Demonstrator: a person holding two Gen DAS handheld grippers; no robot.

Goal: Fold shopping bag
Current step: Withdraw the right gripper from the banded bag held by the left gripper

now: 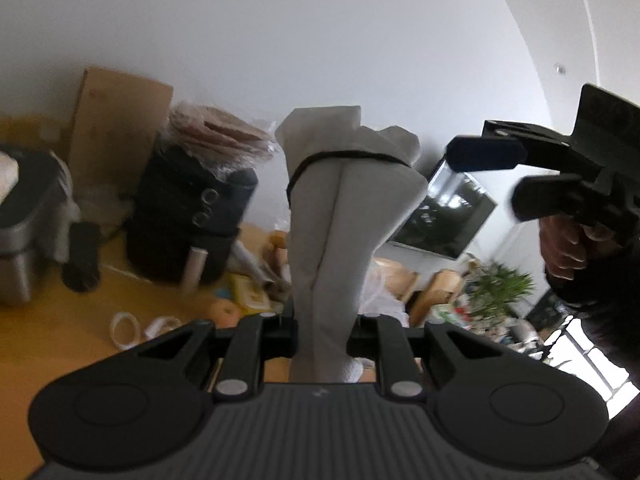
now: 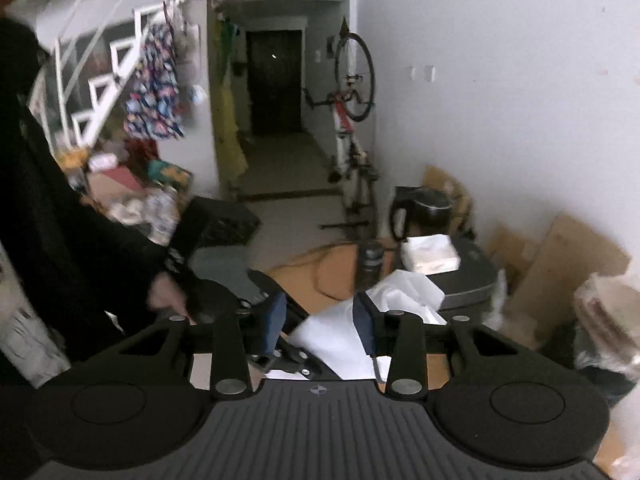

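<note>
Left claw clamps banded shopping bag, right claw open

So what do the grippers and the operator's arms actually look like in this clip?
Both grippers are matte black plastic with ribbed grey bodies, round side discs and silver pivot pins. The right gripper has dark blue finger pads. The hand is bare, with black sleeves.

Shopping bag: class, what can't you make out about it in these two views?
- Shopping bag bottom end: left wrist view, hidden behind the left gripper body.
- Right gripper contact with the bag: right wrist view, white fabric lies between its fingers, touching unclear.
- Bag's far folds: blurred in the right wrist view.
</note>
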